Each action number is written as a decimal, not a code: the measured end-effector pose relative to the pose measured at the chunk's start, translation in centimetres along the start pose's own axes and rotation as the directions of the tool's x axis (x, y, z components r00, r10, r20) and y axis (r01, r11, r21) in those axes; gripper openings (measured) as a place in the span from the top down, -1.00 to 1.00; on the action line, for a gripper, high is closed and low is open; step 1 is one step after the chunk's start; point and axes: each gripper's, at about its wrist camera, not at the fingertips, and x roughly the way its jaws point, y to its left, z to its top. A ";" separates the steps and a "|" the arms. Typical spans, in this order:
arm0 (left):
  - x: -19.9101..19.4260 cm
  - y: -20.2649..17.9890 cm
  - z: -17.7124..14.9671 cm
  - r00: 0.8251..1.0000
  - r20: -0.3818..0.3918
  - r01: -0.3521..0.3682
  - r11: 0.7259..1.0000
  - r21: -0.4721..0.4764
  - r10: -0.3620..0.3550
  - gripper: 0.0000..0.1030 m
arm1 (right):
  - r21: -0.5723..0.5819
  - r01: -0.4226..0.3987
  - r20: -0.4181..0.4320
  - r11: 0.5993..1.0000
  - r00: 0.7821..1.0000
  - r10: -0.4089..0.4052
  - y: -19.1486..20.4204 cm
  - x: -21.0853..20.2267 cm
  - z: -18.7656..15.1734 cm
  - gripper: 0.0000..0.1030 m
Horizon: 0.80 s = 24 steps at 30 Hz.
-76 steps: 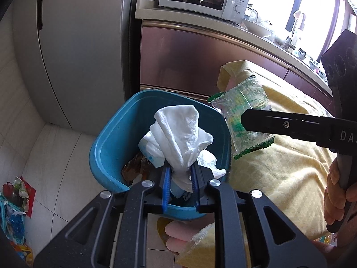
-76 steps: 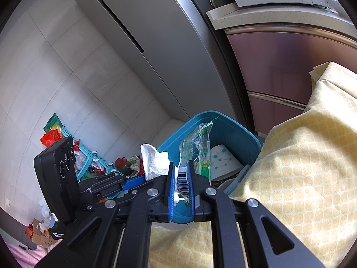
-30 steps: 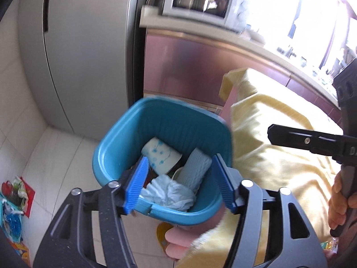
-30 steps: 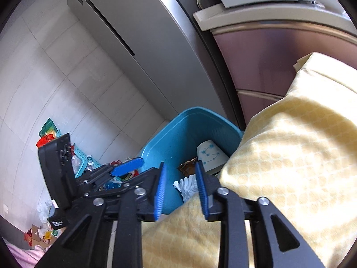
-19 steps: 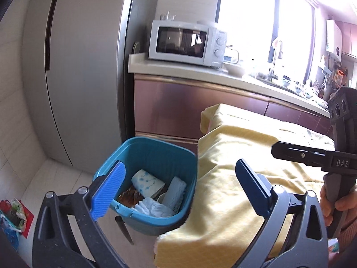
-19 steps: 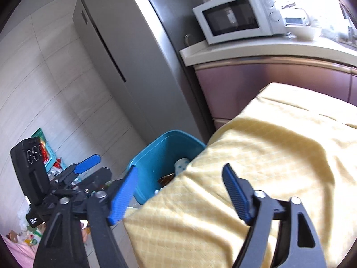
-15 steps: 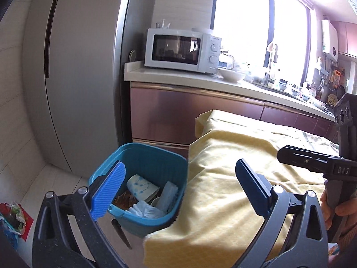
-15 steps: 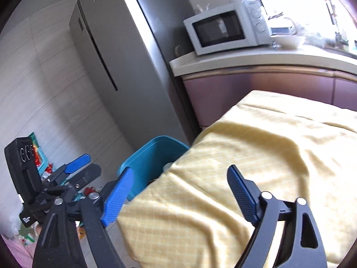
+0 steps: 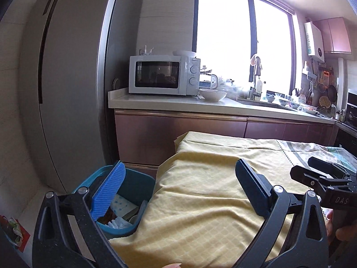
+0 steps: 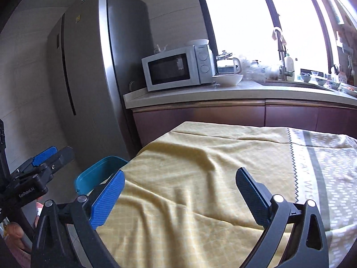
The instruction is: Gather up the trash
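Observation:
A blue trash bin (image 9: 136, 184) stands on the floor against the left end of a table under a yellow cloth (image 9: 212, 178). Inside it lie a crumpled white tissue (image 9: 118, 223) and a dotted paper cup (image 9: 122, 205). My left gripper (image 9: 180, 165) hovers wide open and empty, above the cloth's left end with its left finger over the bin. My right gripper (image 10: 180, 172) is over the cloth, its jaws opening with nothing between them. The bin's rim (image 10: 98, 174) shows by its left finger. Each gripper appears in the other's view: right (image 9: 323, 178), left (image 10: 44, 158).
A tall grey fridge (image 9: 67, 89) stands behind the bin. A white microwave (image 9: 162, 74) and a bowl (image 9: 213, 94) sit on the counter (image 9: 178, 102) over brown cabinets. Coloured clutter (image 9: 13, 230) lies on the floor at left. A hand's fingers (image 9: 343, 234) hold the right gripper's handle.
The tissue and the green wrapper left the jaws and dropped into the bin. Both grippers opened wide, drew back and up from the bin, and now look over the table toward the counter.

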 end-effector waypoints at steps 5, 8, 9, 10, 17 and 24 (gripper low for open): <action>-0.2 -1.4 0.1 1.000 0.020 0.009 1.000 0.028 -0.010 -0.89 | 0.010 0.071 0.047 0.997 0.996 -0.071 -1.3 -1.8 -0.4 -0.87; -0.5 -2.2 -0.2 0.999 0.046 0.007 0.999 0.050 -0.009 -0.89 | 0.003 0.098 0.072 0.995 0.993 -0.098 -1.6 -2.9 -0.6 -0.87; -0.7 -2.6 -0.2 0.999 0.051 0.006 0.998 0.056 -0.009 -0.89 | 0.004 0.105 0.081 0.994 0.991 -0.105 -1.7 -3.4 -0.8 -0.87; -0.9 -2.8 -0.3 0.998 0.056 0.010 0.998 0.060 -0.014 -0.89 | 0.002 0.111 0.089 0.994 0.990 -0.111 -1.8 -3.6 -0.9 -0.87; -1.5 -3.6 -0.5 0.997 0.071 0.022 0.998 0.066 -0.026 -0.89 | 0.010 0.150 0.116 0.989 0.982 -0.150 -2.4 -5.1 -1.4 -0.87; -1.9 -4.1 -0.6 0.996 0.079 0.035 0.997 0.070 -0.040 -0.89 | 0.017 0.171 0.140 0.985 0.975 -0.172 -2.9 -5.9 -1.3 -0.87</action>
